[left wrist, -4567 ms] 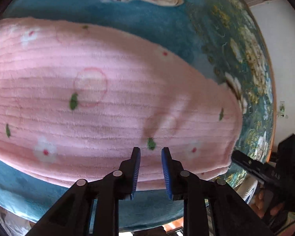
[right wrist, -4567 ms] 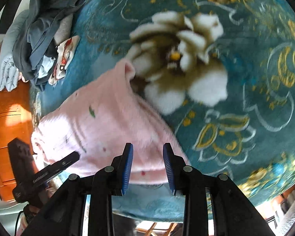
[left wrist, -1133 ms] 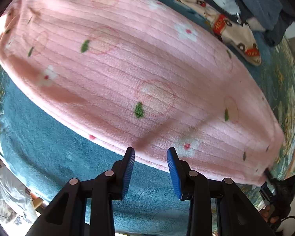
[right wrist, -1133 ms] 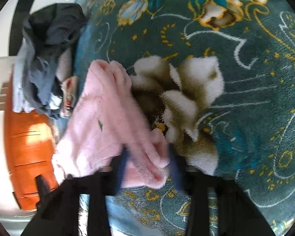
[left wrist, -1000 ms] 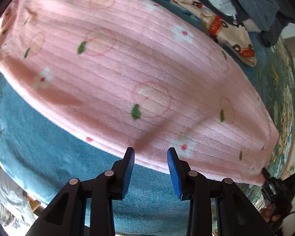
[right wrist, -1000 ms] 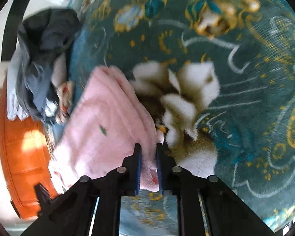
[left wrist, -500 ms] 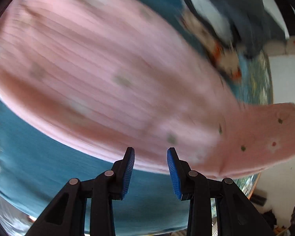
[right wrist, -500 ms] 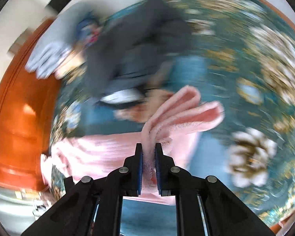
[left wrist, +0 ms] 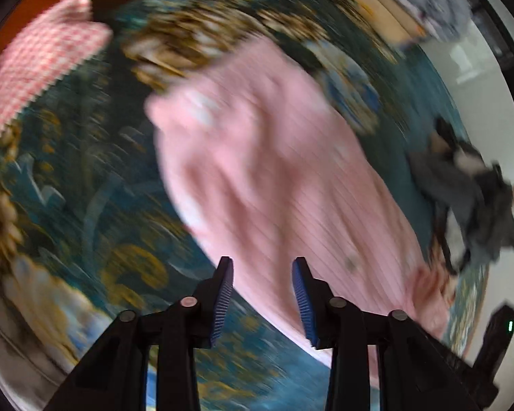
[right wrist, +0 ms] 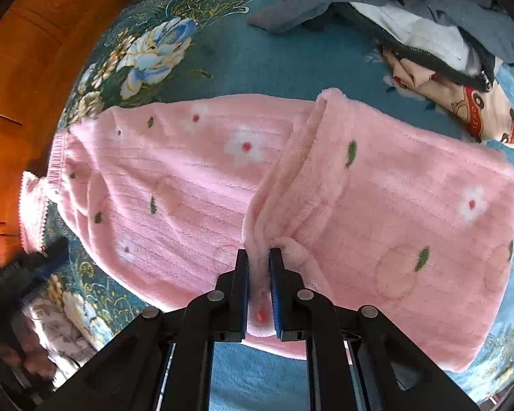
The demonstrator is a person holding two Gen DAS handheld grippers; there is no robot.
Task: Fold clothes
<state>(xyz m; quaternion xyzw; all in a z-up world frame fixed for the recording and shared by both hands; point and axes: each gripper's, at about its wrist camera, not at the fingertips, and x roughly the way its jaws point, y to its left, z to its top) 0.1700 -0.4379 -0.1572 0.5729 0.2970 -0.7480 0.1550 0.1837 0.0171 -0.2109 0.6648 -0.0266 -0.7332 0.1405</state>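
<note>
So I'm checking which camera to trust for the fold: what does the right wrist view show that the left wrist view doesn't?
Right wrist only: the right gripper shut on a bunched fold of the pink fleece garment, and a car-print cloth. Left wrist only: the left gripper, its jaws opening with nothing between them, and a red checked cloth. Both: the pink garment on the teal floral blanket and a dark clothes pile.

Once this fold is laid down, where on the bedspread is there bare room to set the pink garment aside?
Bare teal bedspread lies between the pink garment and the grey clothes pile, and a strip near the front edge. Crowded: the upper right, where the pile and a cartoon-print piece lie. The right gripper grips the pink hem; the left gripper is opening, empty.
</note>
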